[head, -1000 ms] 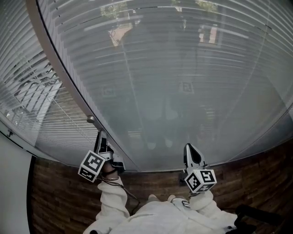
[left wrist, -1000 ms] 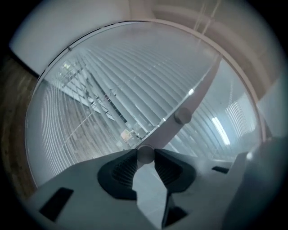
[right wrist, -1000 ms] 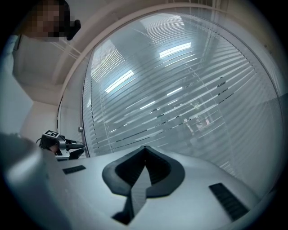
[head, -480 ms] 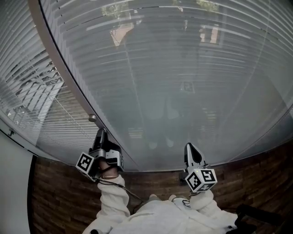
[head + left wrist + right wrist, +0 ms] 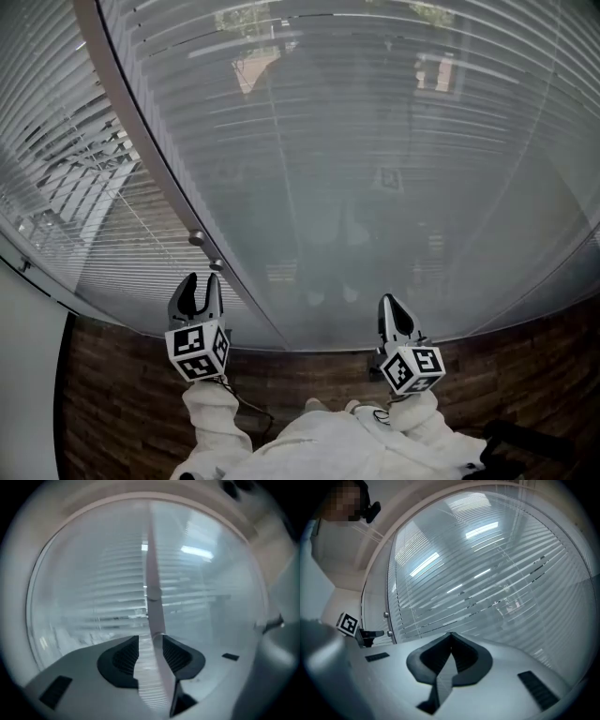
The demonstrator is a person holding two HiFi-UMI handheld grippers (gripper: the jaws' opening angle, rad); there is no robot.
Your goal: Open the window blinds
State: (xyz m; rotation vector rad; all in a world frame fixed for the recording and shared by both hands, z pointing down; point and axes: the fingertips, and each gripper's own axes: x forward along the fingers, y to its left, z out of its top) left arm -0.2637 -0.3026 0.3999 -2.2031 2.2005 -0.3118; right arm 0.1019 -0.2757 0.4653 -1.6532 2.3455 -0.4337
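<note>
Right now the left gripper [image 5: 202, 281] points at the frame bar [image 5: 141, 131] btwn two panes, just below two small round knobs [image 5: 215, 265] on that bar. Its jaws are spreading apart w/ nothing pinched; the pale bar shows thru the gap, pads off it. The right gripper [image 5: 387, 302] sits low before the big pane, well apart from the left one, jaws pressed together tip to tip, empty. The window blinds [image 5: 375, 141] hang across the big pane, slats lying nearly flat & closed, grey. The left pane's slats [image 5: 66, 178] are tilted more, w/ bits of outdoors showing thru. White sleeves [image 5: 216, 412] at bottom; dark floor [image 5: 94, 422] beneath.
</note>
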